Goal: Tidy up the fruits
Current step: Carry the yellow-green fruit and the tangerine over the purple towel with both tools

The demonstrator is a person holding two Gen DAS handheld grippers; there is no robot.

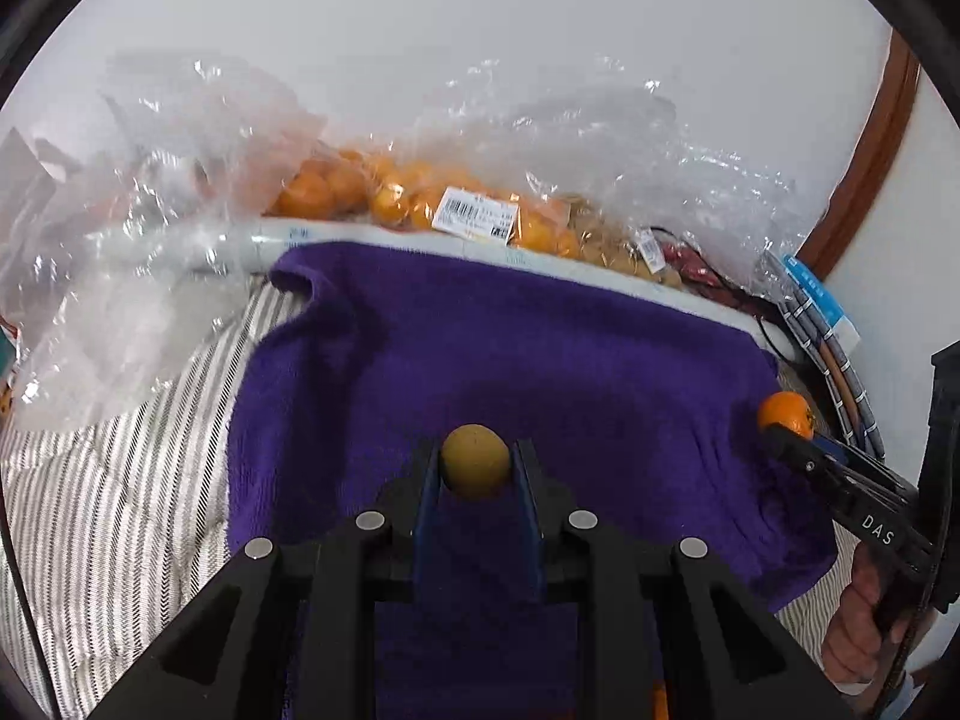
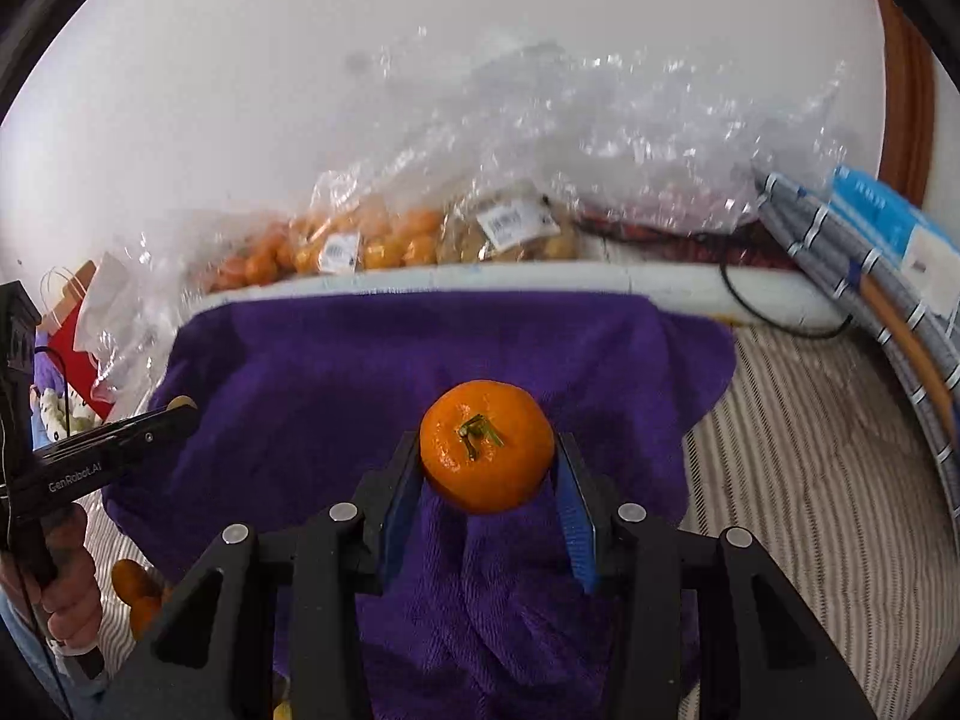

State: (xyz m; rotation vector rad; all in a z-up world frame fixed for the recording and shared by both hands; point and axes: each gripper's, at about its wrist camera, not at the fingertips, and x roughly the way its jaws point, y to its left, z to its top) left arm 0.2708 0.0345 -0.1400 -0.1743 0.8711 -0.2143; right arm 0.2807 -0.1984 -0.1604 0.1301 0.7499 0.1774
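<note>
My left gripper (image 1: 475, 461) is shut on a small brown-green round fruit (image 1: 475, 459), held above a purple towel (image 1: 540, 348). My right gripper (image 2: 487, 450) is shut on an orange mandarin (image 2: 487, 445), stem facing the camera, also over the purple towel (image 2: 360, 372). In the left wrist view the right gripper (image 1: 780, 423) shows at the right edge with the mandarin (image 1: 785, 413) at its tip. In the right wrist view the left gripper (image 2: 180, 407) reaches in from the left, its small fruit (image 2: 180, 402) barely visible.
Clear plastic bags of mandarins (image 1: 360, 195) and of small brown fruits (image 2: 510, 237) lie behind the towel along a white wall. A striped sheet (image 1: 120, 480) lies under the towel. More mandarins (image 2: 135, 591) sit at lower left. Striped bundles (image 2: 870, 276) lean at right.
</note>
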